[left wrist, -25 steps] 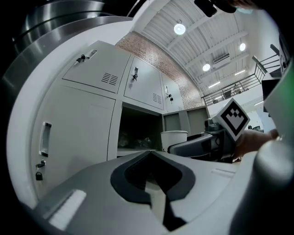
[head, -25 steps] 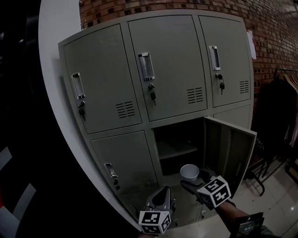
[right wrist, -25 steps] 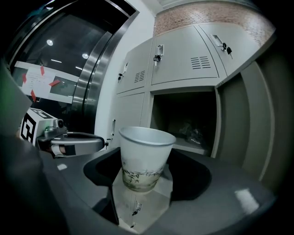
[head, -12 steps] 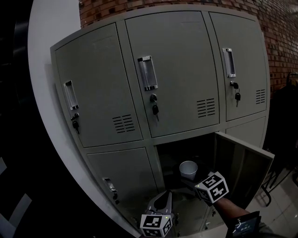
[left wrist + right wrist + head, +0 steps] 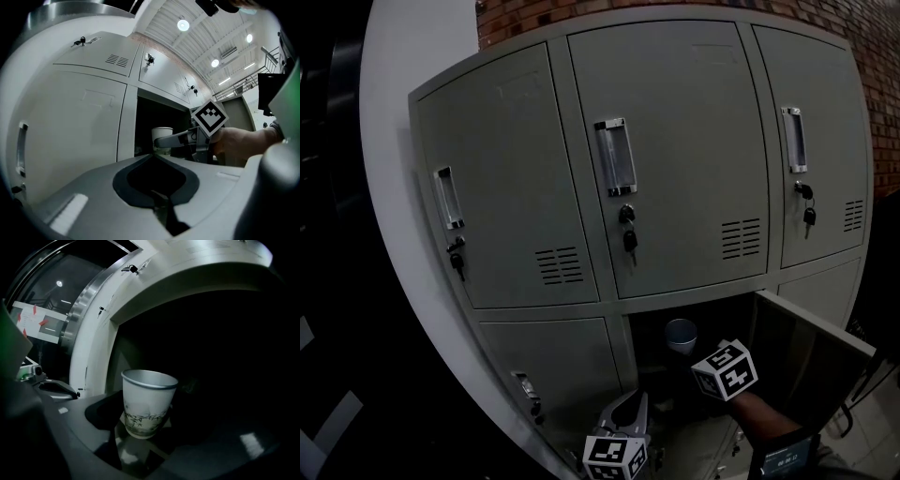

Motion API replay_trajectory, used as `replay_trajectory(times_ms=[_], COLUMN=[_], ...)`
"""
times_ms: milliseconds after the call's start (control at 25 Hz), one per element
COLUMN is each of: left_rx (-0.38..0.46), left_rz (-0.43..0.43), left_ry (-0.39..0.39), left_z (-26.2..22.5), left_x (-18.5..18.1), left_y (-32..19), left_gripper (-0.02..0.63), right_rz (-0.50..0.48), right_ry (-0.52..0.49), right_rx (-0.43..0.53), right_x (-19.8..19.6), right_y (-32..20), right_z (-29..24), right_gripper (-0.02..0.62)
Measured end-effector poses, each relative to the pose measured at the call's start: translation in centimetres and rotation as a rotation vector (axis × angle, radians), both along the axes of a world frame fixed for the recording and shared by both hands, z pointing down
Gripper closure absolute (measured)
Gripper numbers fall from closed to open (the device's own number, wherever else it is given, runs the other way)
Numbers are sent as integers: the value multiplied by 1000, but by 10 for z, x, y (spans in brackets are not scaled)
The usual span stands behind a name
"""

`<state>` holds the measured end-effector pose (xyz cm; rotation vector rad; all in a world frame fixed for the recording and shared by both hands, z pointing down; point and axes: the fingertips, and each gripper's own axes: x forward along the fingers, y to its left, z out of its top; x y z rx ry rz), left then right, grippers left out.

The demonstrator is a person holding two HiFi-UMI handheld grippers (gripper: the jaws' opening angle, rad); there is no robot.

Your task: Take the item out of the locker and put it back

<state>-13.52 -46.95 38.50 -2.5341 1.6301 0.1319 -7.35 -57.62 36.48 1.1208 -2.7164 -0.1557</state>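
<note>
Locker bank [image 5: 675, 169], grey metal: three upper doors were recorded shut, each with a key [image 5: 628, 230] hanging at its lock. The lower middle compartment [image 5: 656, 328] was found open, its door [image 5: 811, 361] swung out to the right. One paper cup [image 5: 147, 404], white with a dark leaf print near its base, was held upright at the mouth of that compartment, clamped low on its sides between the jaws of the right gripper [image 5: 140, 437]; whether it rested on a shelf could not be told. Dark open space was seen above and behind the cup, with the compartment's pale frame edge to its left. The left gripper [image 5: 152, 159] was noted low before the shut lower-left door, well apart from the cup, its jaws closed on nothing.
</note>
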Motion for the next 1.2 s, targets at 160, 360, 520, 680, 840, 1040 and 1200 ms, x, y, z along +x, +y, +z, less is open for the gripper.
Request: replay_trajectory(times_ms=[160, 360, 520, 680, 840, 1040, 1200], left_rx=[17, 10, 13, 17, 16, 18, 21], left_rz=[-14, -14, -7, 1, 1, 0, -1], left_ry=[-2, -6, 2, 11, 21, 36, 36], left_z=[2, 5, 4, 3, 4, 4, 3], left_x=[-7, -8, -6, -4, -4, -3, -1], left_y=[-11, -19, -23, -25, -27, -28, -26], left_gripper=[604, 604, 604, 604, 604, 604, 604], right_rz=[-5, 0, 10, 28, 33, 29, 26], right_ry=[7, 21, 43, 61, 78, 94, 99], right_rx=[-12, -34, -59, -96, -124, -141, -139], right_x=[-7, -12, -14, -12, -12, -14, -14], right_y=[-20, -38, -51, -64, -67, -67, -65], right_z=[2, 8, 16, 25, 30, 34, 35], right_gripper=[268, 267, 265, 265, 265, 272, 247])
